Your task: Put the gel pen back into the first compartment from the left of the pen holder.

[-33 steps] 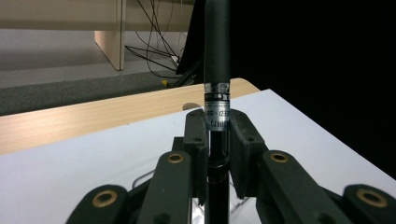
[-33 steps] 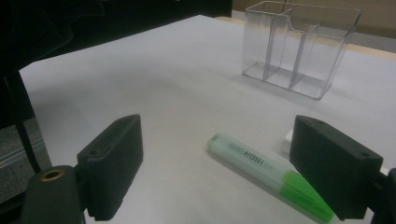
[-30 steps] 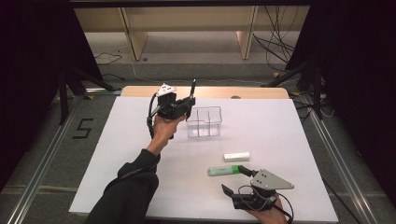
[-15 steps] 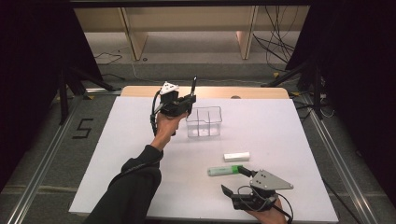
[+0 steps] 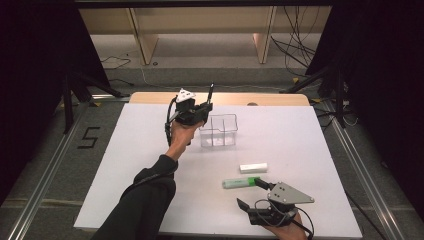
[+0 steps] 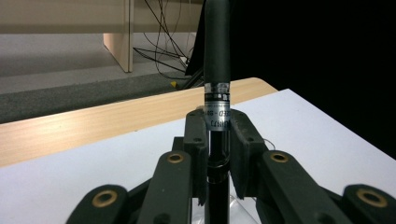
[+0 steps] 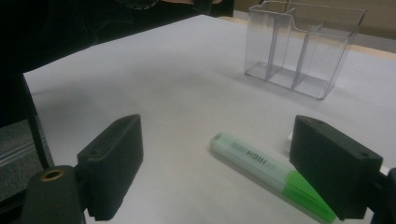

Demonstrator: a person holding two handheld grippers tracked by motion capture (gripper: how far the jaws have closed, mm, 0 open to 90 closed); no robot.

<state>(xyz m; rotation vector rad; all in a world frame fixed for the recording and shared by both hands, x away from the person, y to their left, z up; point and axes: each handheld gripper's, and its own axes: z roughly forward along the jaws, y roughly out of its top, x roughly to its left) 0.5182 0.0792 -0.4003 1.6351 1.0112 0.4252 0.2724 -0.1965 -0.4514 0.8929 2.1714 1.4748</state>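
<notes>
Pinching a black pen (image 6: 217, 70) upright between its jaws, the left hand-held gripper (image 5: 196, 111) is held just beside the clear divided organiser (image 5: 218, 130) at the far side of the white worktop (image 5: 125, 165). The right hand-held gripper (image 7: 233, 172) is held spread wide near the worktop's front edge, with a green highlighter (image 7: 266, 175) lying flat between its jaws, untouched.

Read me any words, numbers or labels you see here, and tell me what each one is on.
"5": black figure on the floor left of the table.
"HIGH": on the green highlighter, upside down in the right gripper view; the smaller print beside it is too blurred.
Band on the black pen in the left gripper: print too blurred to read.
</notes>
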